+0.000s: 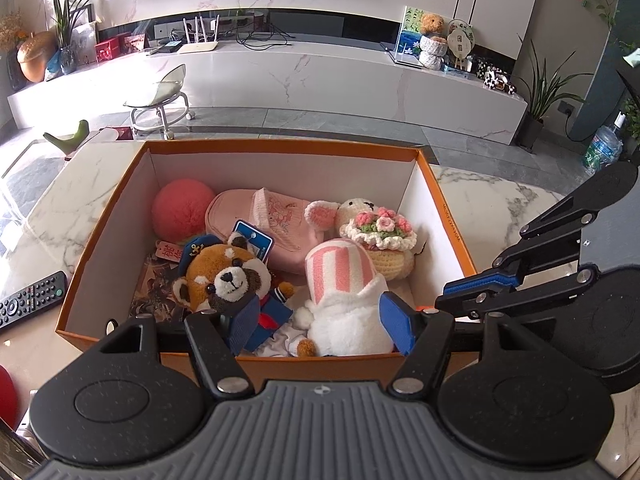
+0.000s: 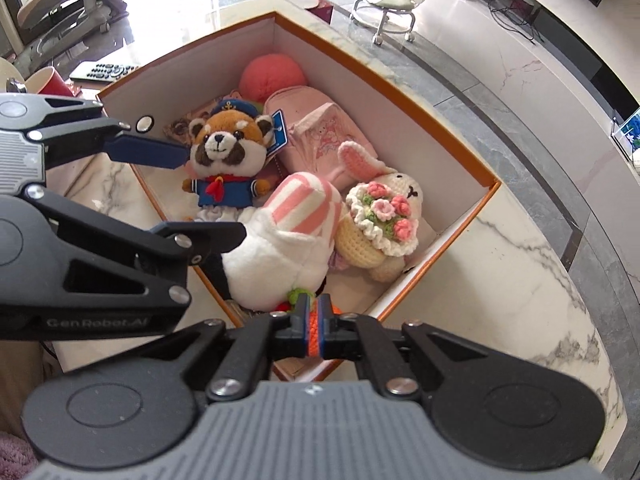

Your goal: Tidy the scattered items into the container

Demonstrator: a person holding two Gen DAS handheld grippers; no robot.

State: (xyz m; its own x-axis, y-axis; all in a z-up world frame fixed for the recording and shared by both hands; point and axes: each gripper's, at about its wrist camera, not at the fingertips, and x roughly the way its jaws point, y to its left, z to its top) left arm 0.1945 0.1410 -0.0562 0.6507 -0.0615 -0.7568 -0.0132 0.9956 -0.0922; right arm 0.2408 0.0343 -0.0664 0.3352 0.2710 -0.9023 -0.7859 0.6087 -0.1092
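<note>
An orange box [image 1: 448, 220] with white inner walls [image 2: 400, 112] stands on the marble table. Inside lie a red panda sailor plush [image 1: 228, 280] [image 2: 226, 152], a pink-striped white plush [image 1: 344, 292] [image 2: 288, 236], a crochet bunny with flowers [image 1: 380, 232] [image 2: 384, 216], a pink pouch [image 1: 276, 220] [image 2: 320, 128] and a pink ball [image 1: 182, 210] [image 2: 272, 76]. My left gripper [image 1: 316, 320] [image 2: 200, 192] is open over the box's near edge, astride the two front plushes. My right gripper [image 2: 315, 320] [image 1: 468, 300] is shut on a small orange crochet item [image 2: 314, 328] with a green top, at the box's near right corner.
A black remote [image 1: 28, 300] [image 2: 104, 70] lies on the marble table [image 1: 500, 204] left of the box. A red cup [image 2: 54, 82] stands near it. A wheeled stool [image 1: 160, 96] and a low TV bench stand beyond the table.
</note>
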